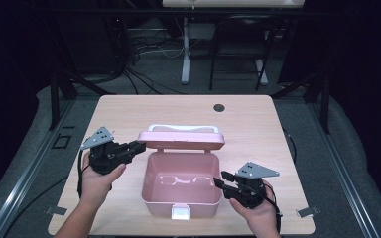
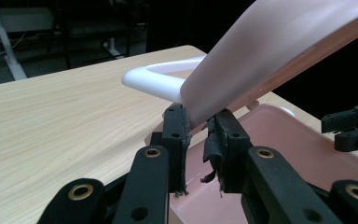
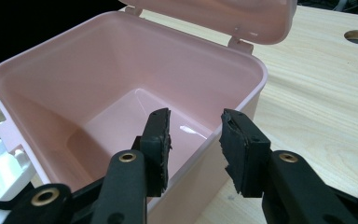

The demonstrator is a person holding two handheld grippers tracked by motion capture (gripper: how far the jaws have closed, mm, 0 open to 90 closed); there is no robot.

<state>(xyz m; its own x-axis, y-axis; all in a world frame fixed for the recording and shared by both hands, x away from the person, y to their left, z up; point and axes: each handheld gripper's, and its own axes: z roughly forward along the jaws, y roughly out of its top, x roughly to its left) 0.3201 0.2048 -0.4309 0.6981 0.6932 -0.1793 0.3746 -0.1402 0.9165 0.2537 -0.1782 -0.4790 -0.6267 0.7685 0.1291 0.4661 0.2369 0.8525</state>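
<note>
A pink plastic box point(image 1: 181, 198) stands open at the table's near middle, and its inside looks empty point(image 3: 74, 84). Its lid point(image 1: 181, 140) is raised on the far hinge, with a white handle point(image 1: 183, 128) behind it and a white latch point(image 1: 180, 213) on the front wall. My left gripper point(image 1: 141, 145) is shut on the lid's left corner; in the left gripper view the lid's edge point(image 2: 270, 51) sits pinched between the pads point(image 2: 175, 135). My right gripper point(image 1: 221, 178) is open astride the box's right wall: one pad inside point(image 3: 158, 135), one outside, neither pressing.
The wooden table point(image 1: 129, 114) has a round cable hole point(image 1: 219, 107) at the far middle. The box's near wall stands close to the front edge. Beyond the table are dark floor, cables and desk legs point(image 1: 185, 64). Bare tabletop lies left, right and behind the box.
</note>
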